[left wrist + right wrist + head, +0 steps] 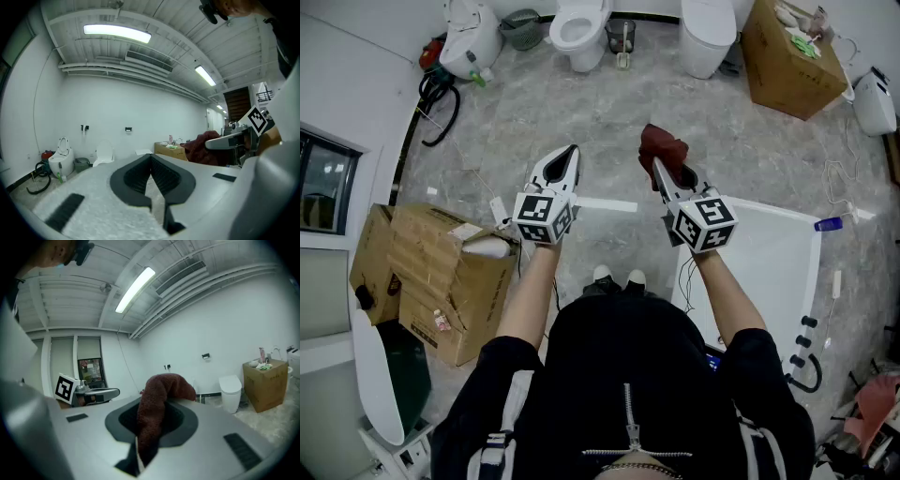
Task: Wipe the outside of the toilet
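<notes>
Left gripper point(570, 154): held out in front of the person at about waist height. Its fingers point(133, 180) are pressed together with nothing between them.

Right gripper point(660, 169): level with the left one and just beside it. It is clamped on a dark red cloth point(663, 143).

Cloth: it bunches up above the fingertips. In the right gripper view it hangs down through the closed gap point(152, 418).

Toilet point(581, 26): white, with the seat open. It stands against the far wall, straight ahead across the grey marbled floor point(609, 108) and well apart from both grippers.

Neighbours: a closed white toilet point(709, 33) stands to its right. Beyond that is a cardboard box point(789, 58) with items on top.

Done so far: the cloth is in hand and the person faces the toilets. Nothing more can be read from here.

Left to do: by my judgement, all of the wiping. The cloth touches no porcelain. The person has yet to cross the floor, bring the cloth against the bowl's outer wall and work round it.

Which toilet: the open one looks the likeliest target since it is dead ahead, but I cannot be sure.
</notes>
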